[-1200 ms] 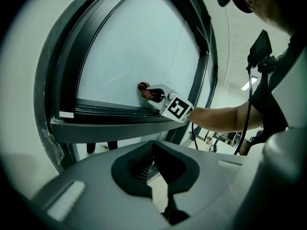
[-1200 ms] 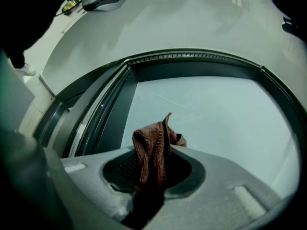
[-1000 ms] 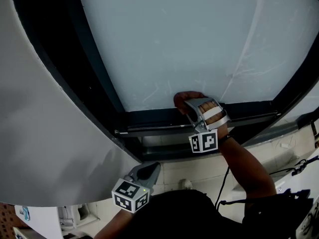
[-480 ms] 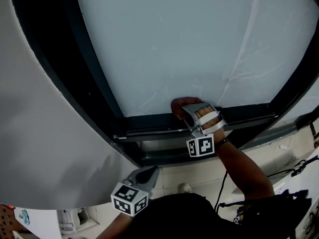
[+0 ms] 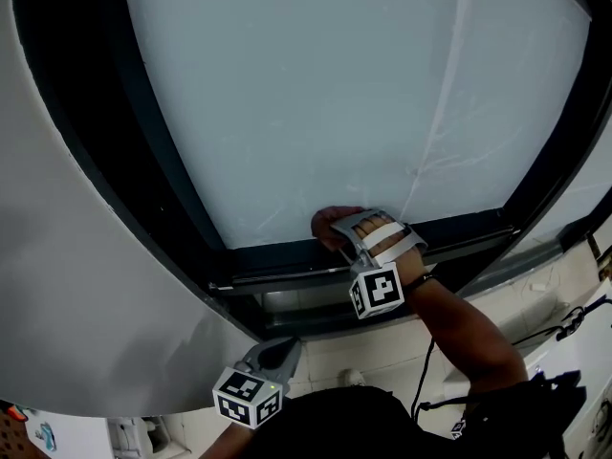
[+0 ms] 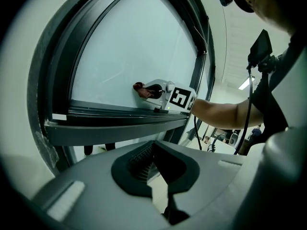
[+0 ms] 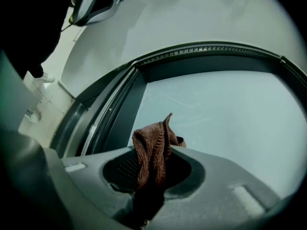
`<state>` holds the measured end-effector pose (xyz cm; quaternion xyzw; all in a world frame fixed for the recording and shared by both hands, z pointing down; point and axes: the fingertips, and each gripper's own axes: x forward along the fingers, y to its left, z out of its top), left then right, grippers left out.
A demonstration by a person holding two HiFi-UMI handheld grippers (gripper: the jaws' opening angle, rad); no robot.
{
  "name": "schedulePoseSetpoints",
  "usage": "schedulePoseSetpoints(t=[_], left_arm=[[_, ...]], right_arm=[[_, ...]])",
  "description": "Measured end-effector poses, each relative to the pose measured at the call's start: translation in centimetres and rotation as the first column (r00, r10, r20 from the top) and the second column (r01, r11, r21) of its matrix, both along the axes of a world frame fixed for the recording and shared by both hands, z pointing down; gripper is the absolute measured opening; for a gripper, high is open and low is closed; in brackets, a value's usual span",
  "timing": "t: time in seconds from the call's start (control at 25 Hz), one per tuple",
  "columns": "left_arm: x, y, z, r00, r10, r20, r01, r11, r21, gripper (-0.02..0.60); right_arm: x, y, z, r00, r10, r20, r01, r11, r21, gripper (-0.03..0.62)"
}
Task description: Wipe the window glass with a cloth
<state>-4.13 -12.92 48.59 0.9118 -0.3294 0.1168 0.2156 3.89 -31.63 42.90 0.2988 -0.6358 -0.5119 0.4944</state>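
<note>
The right claw [image 5: 342, 233] is clamped on the brown cloth [image 7: 151, 143], held against the window glass [image 5: 316, 94] at its bottom edge, just above the lower frame [image 5: 277, 261]. The left claw [image 6: 152, 162] hangs below, jaws together and empty. Faint streaks higher up suggest most wiping remains

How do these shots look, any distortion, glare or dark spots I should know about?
Head view: evenly lit, window frame bowed by the wide lens. Left gripper view: strong fisheye with dark corners, window glass bright, foreground dim. Right gripper view: dark corners too, cloth sharp against pale glass.
</note>
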Motion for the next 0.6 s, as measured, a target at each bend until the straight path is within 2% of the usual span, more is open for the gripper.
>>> schedulePoseSetpoints(t=[0.08, 0.2, 0.44, 0.6], left_arm=[[0.3, 0.0, 0.0, 1.0, 0.007, 0.001, -0.007, 1.0, 0.0, 0.017], [0.9, -0.2, 0.0, 1.0, 0.013, -0.001, -0.013, 1.0, 0.002, 0.017], [2.0, -0.6, -0.1, 1.0, 0.023, 0.003, -0.023, 1.0, 0.008, 0.017], [3.0, -0.7, -0.2, 0.999, 0.032, 0.007, -0.032, 0.999, 0.013, 0.017]], right_arm=[[-0.2, 0.7, -1.3, 1.0, -0.014, 0.001, 0.014, 1.0, -0.014, 0.08], [-0.2, 1.7, -4.2, 0.999, -0.037, 0.021, 0.036, 0.999, 0.021, 0.08], [2.2, 1.9, -10.8, 0.997, -0.036, 0.067, 0.025, 0.987, 0.159, 0.08], [4.9, 1.7, -15.5, 0.992, -0.027, 0.12, -0.006, 0.963, 0.268, 0.08]])
